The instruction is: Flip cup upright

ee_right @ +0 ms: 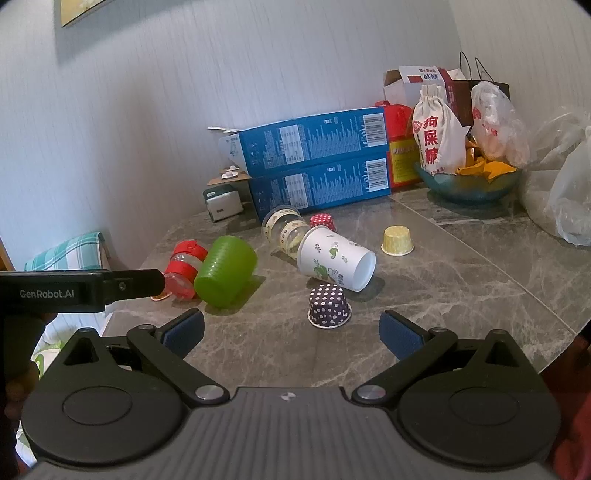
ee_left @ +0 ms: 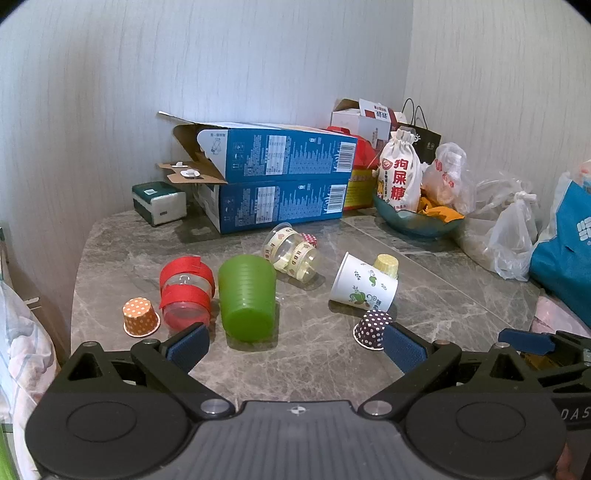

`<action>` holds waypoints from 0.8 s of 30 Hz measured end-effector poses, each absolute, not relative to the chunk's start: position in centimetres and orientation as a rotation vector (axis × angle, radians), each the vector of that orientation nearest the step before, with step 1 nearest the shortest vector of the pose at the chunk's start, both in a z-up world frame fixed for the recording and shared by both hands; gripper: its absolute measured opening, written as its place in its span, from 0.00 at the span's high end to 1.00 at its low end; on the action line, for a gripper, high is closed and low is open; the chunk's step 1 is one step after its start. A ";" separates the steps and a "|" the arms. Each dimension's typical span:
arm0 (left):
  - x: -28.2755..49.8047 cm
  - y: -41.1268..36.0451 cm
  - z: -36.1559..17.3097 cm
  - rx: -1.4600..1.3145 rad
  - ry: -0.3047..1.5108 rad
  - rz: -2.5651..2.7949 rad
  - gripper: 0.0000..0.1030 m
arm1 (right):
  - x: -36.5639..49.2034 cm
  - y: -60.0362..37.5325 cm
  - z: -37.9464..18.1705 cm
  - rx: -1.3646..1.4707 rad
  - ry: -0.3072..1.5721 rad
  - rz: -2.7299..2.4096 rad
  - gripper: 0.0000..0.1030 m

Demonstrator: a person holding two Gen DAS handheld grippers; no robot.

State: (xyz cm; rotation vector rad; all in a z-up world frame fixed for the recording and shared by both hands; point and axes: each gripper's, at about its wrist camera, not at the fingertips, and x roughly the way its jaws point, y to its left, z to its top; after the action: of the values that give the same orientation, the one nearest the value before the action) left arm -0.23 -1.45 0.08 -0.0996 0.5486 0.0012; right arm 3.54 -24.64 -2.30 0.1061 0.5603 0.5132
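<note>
Walls: pale, finely ribbed covering point(ee_left: 258, 62), two meeting in a corner behind the bench.
Bench: grey marbled stone top point(ee_right: 461, 266), rounded edge, set into that corner.
Picture: frame corner point(ee_right: 79, 11) on the wall, high above the bench's left end.
Light: soft, even daylight.

The cloth drawstring bag point(ee_left: 399, 170) far ahead and to the right of the left gripper carries three large red characters, 狗屎糖, running top to bottom. The side of the left gripper point(ee_right: 55, 291), seen to the left of the right gripper, reads "GenRobot.AI" in pale letters. The clear cup point(ee_left: 291, 254) lying ahead of the left gripper has tape bands with the letters "HDD" repeated. The right gripper's body point(ee_left: 576, 411), at the right edge of the left wrist view, shows "DAS", cut off. The two blue boxes point(ee_left: 280, 177) bear barcodes and fine print too small to read.
</note>
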 end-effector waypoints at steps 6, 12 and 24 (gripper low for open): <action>-0.2 -1.6 0.0 -0.100 0.549 0.002 0.02 | 3.6 -24.6 -2.3 0.106 0.562 0.514 0.01; -0.2 -1.6 0.1 -0.099 0.549 0.002 0.02 | 3.5 -24.6 -2.3 0.107 0.561 0.515 0.01; -0.2 -1.6 0.0 -0.101 0.551 0.001 0.02 | 3.5 -24.6 -2.5 0.109 0.572 0.517 0.01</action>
State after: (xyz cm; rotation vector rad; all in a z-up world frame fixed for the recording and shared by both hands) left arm -0.17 -1.62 -0.01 -0.1013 0.5509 0.0005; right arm 3.51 -24.55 -2.48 0.1088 0.5719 0.5173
